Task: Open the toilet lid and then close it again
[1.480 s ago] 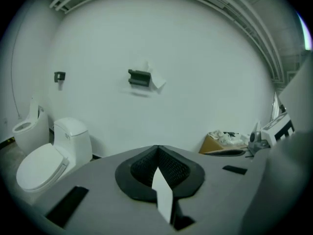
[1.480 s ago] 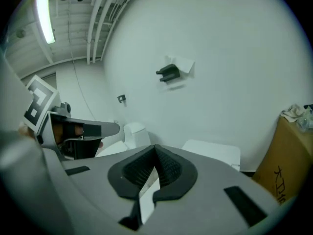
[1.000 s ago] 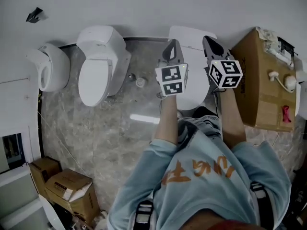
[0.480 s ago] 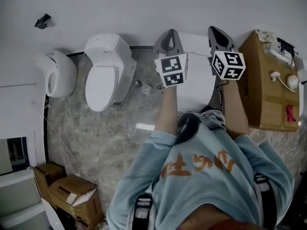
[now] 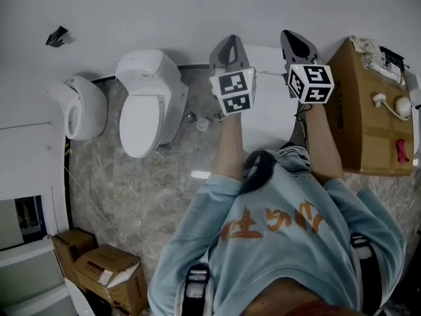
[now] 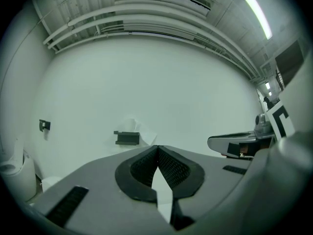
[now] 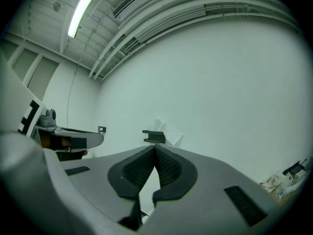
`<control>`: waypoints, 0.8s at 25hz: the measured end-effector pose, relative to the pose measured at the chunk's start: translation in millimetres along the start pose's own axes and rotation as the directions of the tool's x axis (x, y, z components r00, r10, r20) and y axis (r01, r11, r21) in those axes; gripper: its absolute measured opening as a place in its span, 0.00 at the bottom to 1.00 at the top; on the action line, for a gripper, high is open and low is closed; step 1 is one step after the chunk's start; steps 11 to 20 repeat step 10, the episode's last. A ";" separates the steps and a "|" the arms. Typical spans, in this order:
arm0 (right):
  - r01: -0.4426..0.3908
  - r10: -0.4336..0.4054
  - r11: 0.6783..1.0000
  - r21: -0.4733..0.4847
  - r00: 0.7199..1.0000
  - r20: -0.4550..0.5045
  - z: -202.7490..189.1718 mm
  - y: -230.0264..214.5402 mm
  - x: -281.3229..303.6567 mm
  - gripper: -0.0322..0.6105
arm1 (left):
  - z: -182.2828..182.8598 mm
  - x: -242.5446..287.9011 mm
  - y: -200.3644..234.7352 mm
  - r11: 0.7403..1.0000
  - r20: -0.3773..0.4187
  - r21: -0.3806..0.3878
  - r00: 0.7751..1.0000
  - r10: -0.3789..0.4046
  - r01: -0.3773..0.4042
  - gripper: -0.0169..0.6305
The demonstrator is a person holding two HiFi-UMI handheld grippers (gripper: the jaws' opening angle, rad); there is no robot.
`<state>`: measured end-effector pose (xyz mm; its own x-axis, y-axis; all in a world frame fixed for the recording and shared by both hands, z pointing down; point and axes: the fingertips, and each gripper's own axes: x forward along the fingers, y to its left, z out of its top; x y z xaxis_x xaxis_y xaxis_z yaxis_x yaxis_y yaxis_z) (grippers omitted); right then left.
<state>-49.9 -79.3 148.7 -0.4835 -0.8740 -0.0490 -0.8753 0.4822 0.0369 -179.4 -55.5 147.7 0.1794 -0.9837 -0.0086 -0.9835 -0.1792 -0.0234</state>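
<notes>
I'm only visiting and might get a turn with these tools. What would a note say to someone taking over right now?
Left gripper: jaws shut with nothing between them, pointing level at the white wall.
Right gripper: also shut and empty, held beside the left one.
Toilet: below the two grippers, between the person's forearms. Neither pair of jaws grips any part of it.
Done: unclear. The grippers and arms cover much of the toilet, so I cannot tell whether its lid is up or down.
Left: check the lid first. Raise it if it has not been opened yet, then lower it shut.
</notes>
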 end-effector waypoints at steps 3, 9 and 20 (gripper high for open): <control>0.002 -0.002 1.000 -0.002 1.000 0.003 1.1 -2.0 1.5 0.07 | 0.8 3.9 -1.3 1.000 0.001 0.002 1.000 -0.009 0.009 0.06; 0.001 -0.001 1.000 -0.003 1.000 0.010 2.1 -5.9 5.5 0.07 | 1.0 10.6 -2.7 1.000 0.004 0.005 1.000 -0.017 0.017 0.06; 0.000 0.000 1.000 -0.004 1.000 0.011 2.1 -6.5 6.5 0.07 | 1.2 12.0 -2.8 1.000 0.005 0.006 1.000 -0.018 0.018 0.07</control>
